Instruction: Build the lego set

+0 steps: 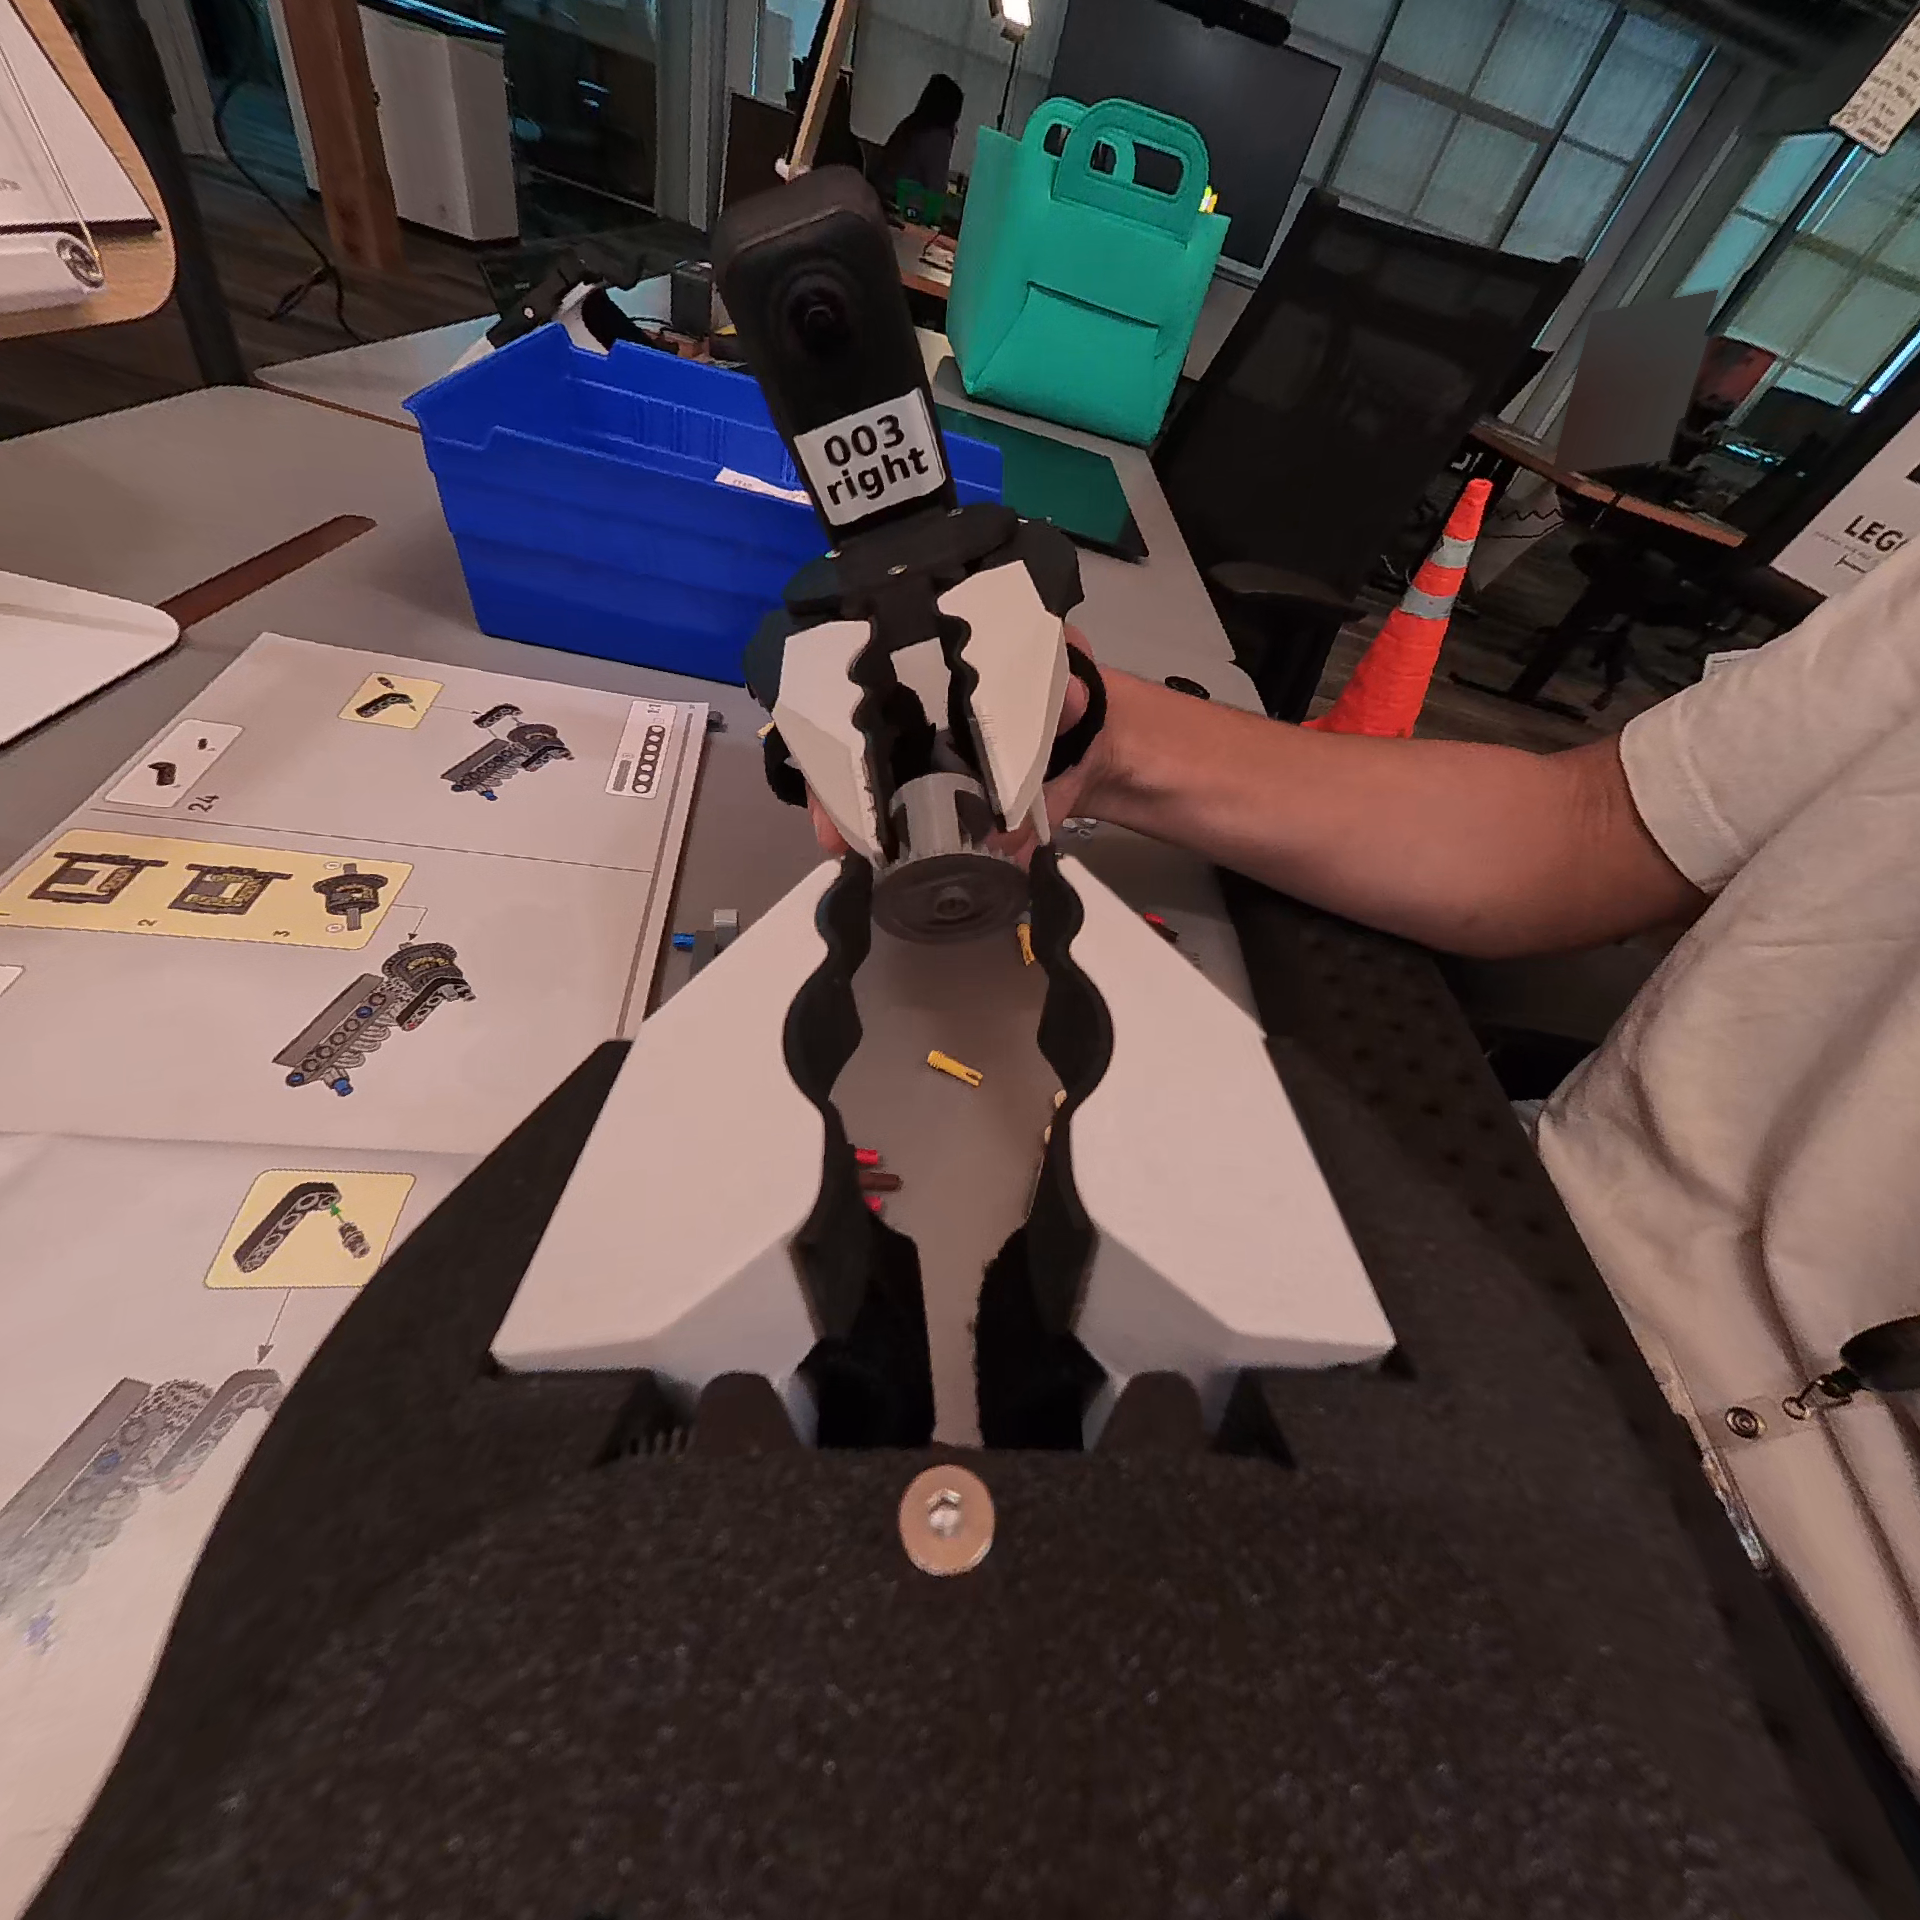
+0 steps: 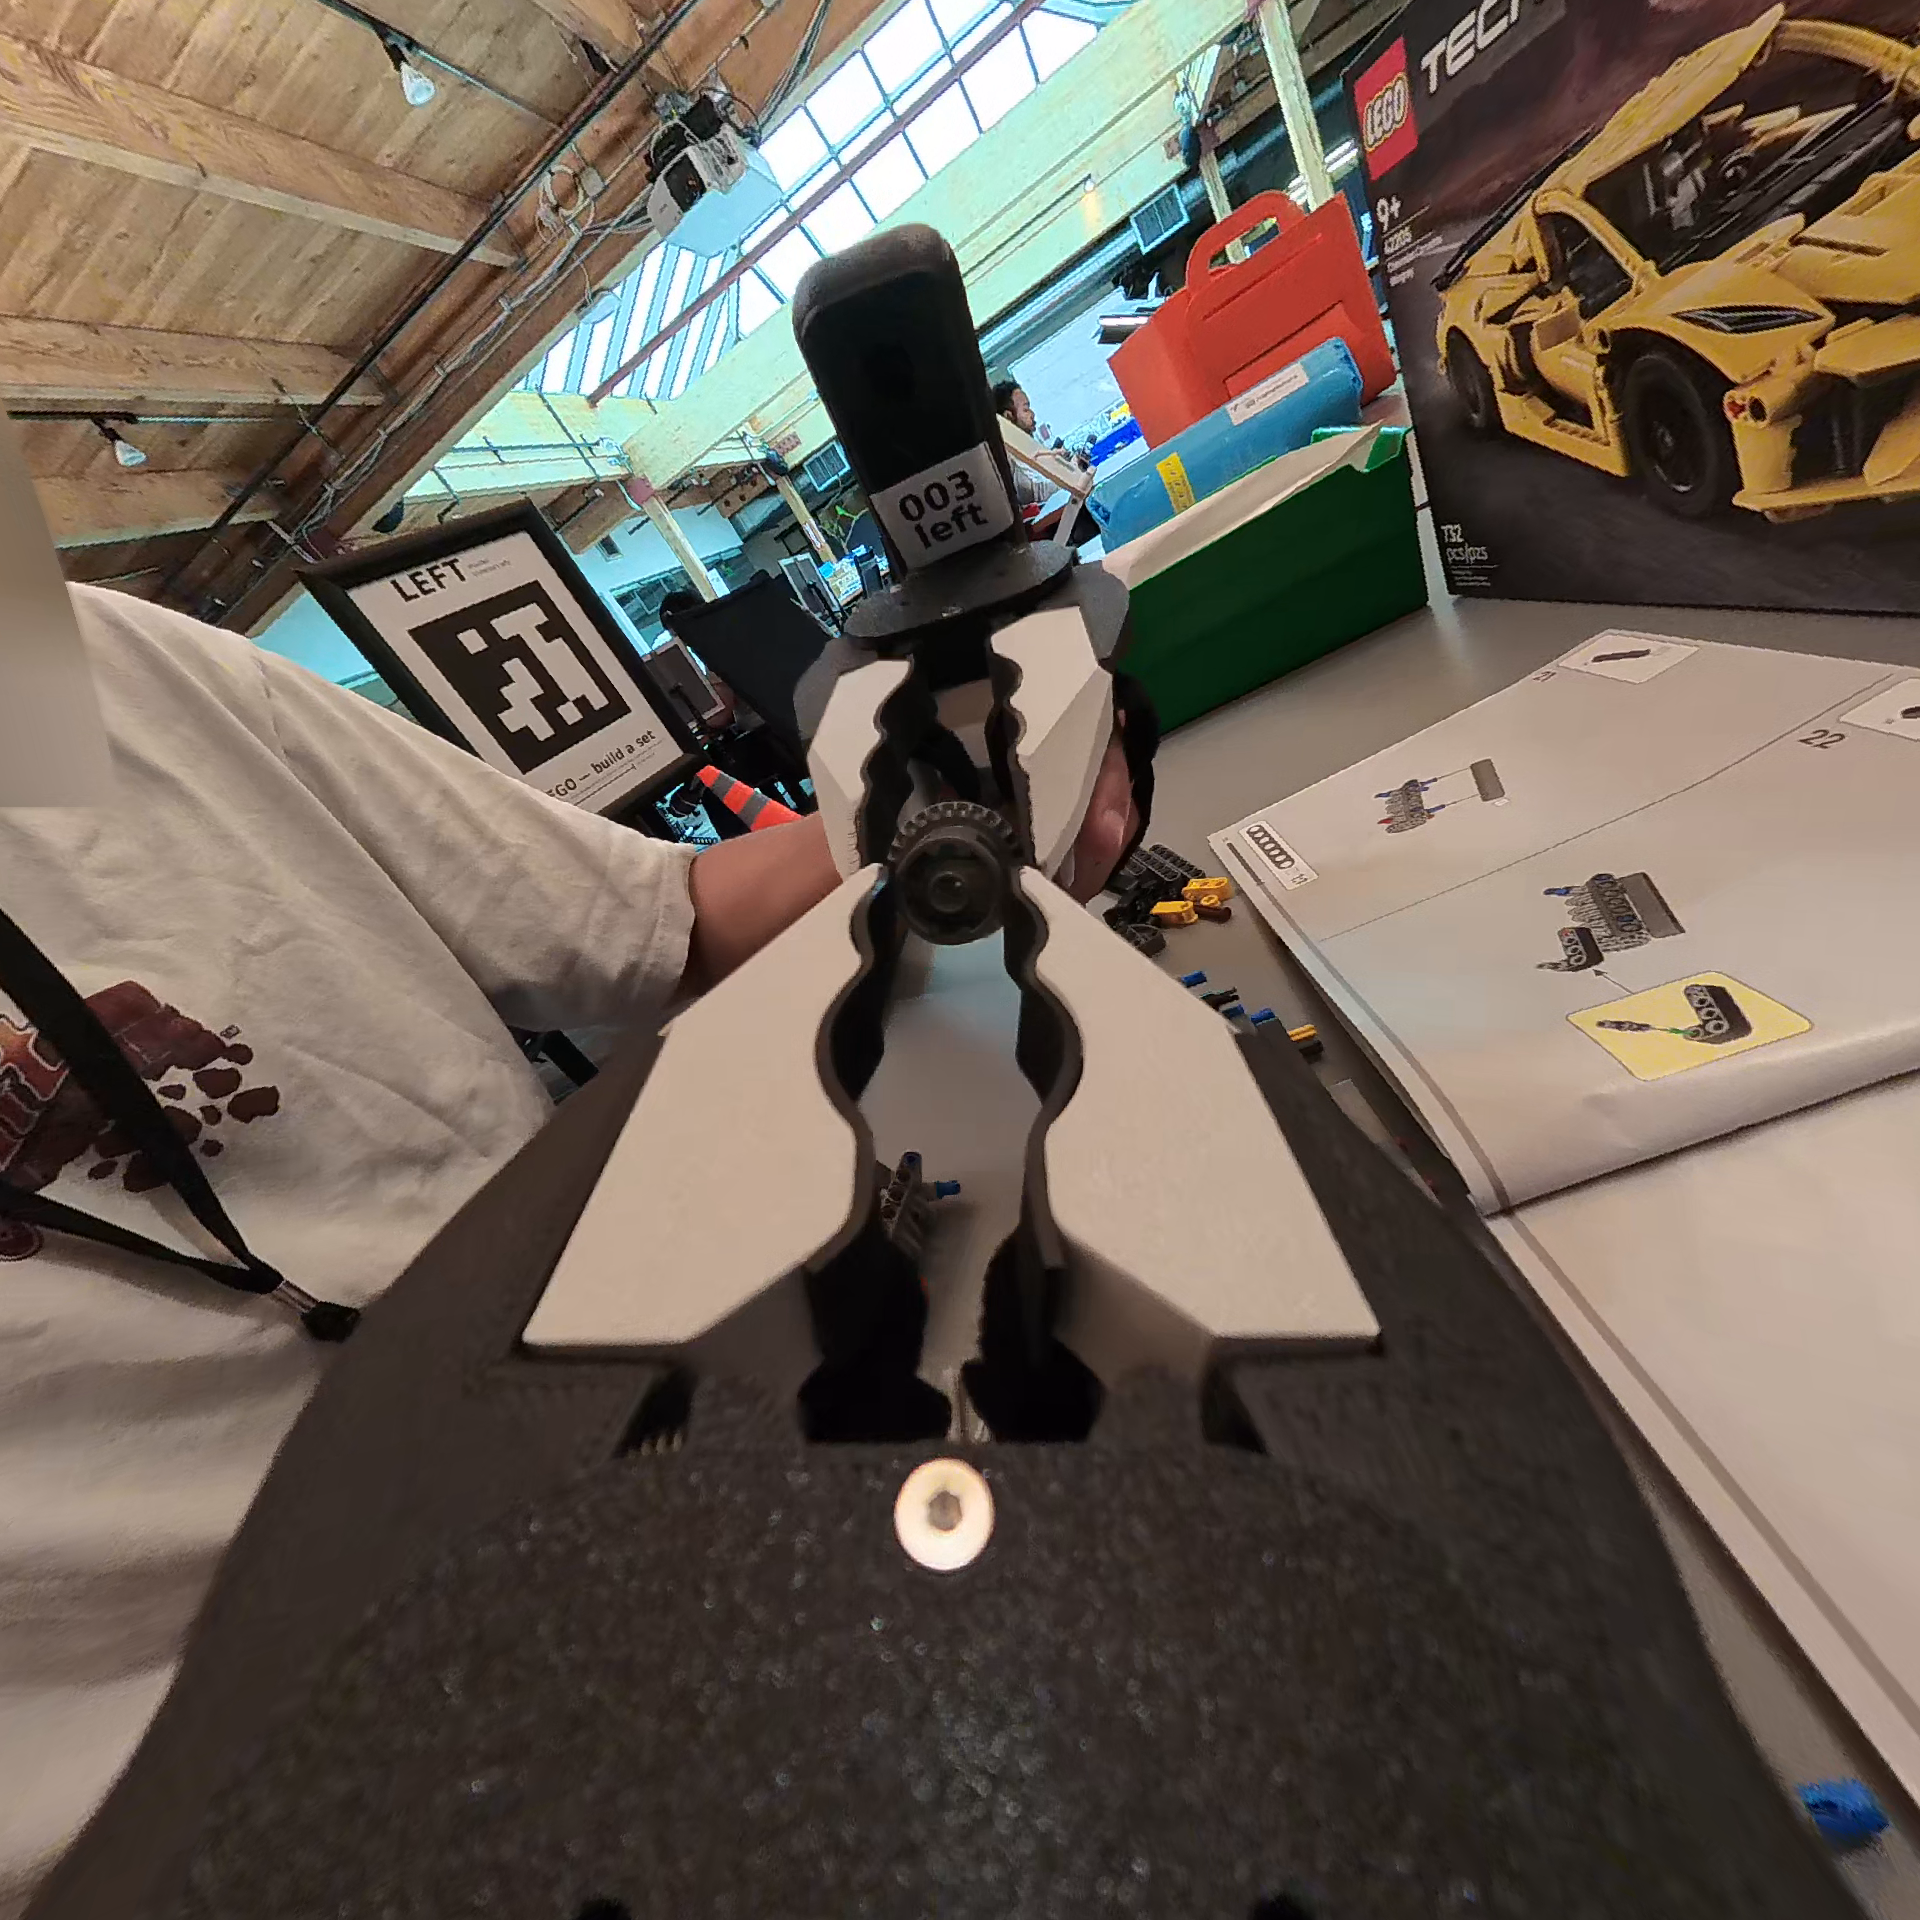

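Both grippers meet nose to nose above the table (image 1: 343,468) at mid-frame, each clamped on one end of the same gear assembly. In the left wrist view, my left gripper (image 1: 943,899) pinches the dark round end of that assembly (image 1: 940,883), while my right gripper (image 1: 940,821), facing me from the upper centre, grips its grey drum. In the right wrist view, my right gripper (image 2: 948,894) closes on the black toothed gear (image 2: 945,878), and my left gripper (image 2: 940,821) holds it from behind.

An open instruction booklet (image 1: 343,914) fills the left of the left view; in the right view it lies at right. A set box (image 2: 1662,291) showing a yellow car stands at the upper right of the right view. A blue bin (image 1: 613,499) sits at upper centre-left of the left view, a green bag (image 1: 1081,281) beside it.

Below the fingers lie a yellow pin (image 1: 954,1067) and red pins (image 1: 868,1179). Black and yellow parts (image 2: 1174,904) cluster right of the gear in the right view.
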Demonstrator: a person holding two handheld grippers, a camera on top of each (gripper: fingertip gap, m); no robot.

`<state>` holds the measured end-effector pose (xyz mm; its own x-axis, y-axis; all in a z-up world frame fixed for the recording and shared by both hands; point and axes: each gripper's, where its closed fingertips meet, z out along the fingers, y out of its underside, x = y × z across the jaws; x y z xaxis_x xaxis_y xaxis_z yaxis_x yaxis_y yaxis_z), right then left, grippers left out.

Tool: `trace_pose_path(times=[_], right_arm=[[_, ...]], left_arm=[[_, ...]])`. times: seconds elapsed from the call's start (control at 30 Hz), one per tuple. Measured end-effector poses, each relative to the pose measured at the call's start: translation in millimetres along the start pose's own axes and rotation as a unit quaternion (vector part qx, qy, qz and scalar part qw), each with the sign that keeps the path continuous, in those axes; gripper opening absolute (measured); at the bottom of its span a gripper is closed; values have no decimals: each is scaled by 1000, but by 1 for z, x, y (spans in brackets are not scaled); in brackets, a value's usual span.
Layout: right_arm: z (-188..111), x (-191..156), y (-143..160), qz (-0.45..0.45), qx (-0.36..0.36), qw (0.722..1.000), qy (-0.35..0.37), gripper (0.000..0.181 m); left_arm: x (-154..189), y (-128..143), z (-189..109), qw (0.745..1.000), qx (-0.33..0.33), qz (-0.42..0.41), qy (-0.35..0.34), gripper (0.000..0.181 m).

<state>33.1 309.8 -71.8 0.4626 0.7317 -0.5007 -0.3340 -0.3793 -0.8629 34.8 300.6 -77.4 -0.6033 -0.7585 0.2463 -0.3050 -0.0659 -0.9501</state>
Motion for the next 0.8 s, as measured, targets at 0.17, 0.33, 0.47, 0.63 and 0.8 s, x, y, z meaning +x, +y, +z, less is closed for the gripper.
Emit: trace_pose_path(times=[0.17, 0.33, 0.47, 0.63, 0.8], right_arm=[[0, 3, 4, 5, -10, 1000, 3, 20], [0, 9, 4, 10, -12, 1000, 20, 20], [-14, 22, 4, -56, -41, 987, 142, 24], [-43, -1, 67, -126, -178, 935, 280, 24], [-58, -21, 136, -135, -274, 889, 342, 13]], left_arm=[[-2, 4, -3, 1000, -14, 9, -1, 29], [-9, 5, -5, 999, -19, 22, -21, 29], [-23, 11, -20, 997, -33, 33, -61, 29], [-24, 44, -34, 993, -67, 34, -96, 28], [-17, 50, -24, 992, -81, 46, -84, 28]])
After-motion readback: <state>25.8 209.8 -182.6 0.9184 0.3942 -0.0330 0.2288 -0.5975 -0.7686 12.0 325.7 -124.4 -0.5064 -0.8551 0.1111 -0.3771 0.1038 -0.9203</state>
